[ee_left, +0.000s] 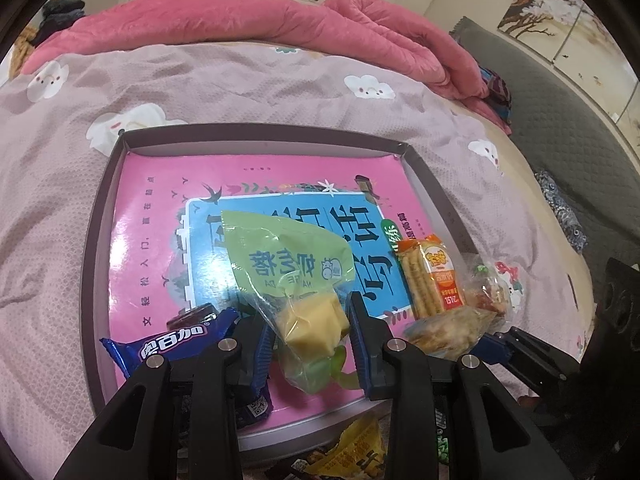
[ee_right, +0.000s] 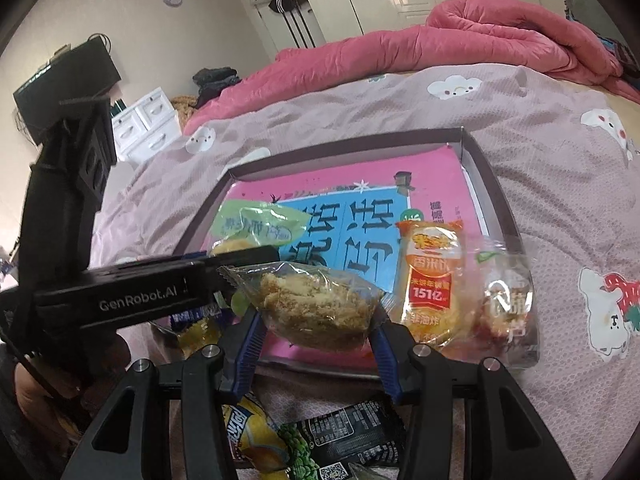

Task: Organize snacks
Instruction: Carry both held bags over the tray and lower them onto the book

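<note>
Loose packets (ee_right: 336, 448) are left on the bed near the tray (ee_left: 96, 216), over which a green packet (ee_left: 296, 280) is clamped in the left gripper (ee_left: 312, 344) and a floss bun (ee_right: 316, 312) in the right gripper (ee_right: 316, 340), beside several snacks already placed.

Bed's doing all the work here

My mauve cloud-print bedsheet (ee_left: 240, 92) carries a shallow box tray (ee_left: 93, 240), a bunched-up pink quilt (ee_left: 248, 20) along the far side, plus a yellow packet (ee_right: 256, 436) and a black packet (ee_right: 352, 436) loose near me.
</note>
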A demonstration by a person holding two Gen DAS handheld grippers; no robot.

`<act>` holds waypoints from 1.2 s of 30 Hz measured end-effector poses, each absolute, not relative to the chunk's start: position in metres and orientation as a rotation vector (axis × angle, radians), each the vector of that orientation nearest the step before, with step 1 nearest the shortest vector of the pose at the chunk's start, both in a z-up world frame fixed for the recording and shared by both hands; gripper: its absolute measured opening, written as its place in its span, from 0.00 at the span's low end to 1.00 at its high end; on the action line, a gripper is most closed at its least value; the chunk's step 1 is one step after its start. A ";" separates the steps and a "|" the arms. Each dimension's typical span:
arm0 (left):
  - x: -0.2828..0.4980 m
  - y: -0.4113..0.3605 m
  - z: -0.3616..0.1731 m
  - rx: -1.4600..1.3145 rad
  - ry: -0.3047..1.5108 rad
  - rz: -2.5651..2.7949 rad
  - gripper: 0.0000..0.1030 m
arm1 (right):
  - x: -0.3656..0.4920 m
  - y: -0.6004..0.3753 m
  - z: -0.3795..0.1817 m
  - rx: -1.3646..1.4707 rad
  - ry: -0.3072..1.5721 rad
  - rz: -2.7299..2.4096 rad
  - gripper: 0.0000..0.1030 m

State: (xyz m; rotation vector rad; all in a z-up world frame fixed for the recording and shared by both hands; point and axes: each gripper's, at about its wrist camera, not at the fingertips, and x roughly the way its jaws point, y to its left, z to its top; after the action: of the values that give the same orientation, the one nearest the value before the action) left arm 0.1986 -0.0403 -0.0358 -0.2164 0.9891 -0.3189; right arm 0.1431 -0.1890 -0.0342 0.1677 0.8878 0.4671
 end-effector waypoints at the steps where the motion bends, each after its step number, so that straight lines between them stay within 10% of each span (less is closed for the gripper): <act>1: 0.199 -0.040 -0.036 -0.220 0.992 -0.323 0.34 | 0.143 -0.189 -0.036 0.162 0.893 0.464 0.49; 36: 0.199 -0.038 -0.038 -0.258 1.014 -0.341 0.37 | 0.143 -0.200 -0.027 0.194 0.855 0.407 0.51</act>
State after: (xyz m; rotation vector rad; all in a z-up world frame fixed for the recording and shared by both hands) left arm 0.1993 -0.0377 -0.0379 -0.2583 1.0137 -0.3412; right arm 0.1425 -0.2000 -0.0268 0.1939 0.8546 0.4068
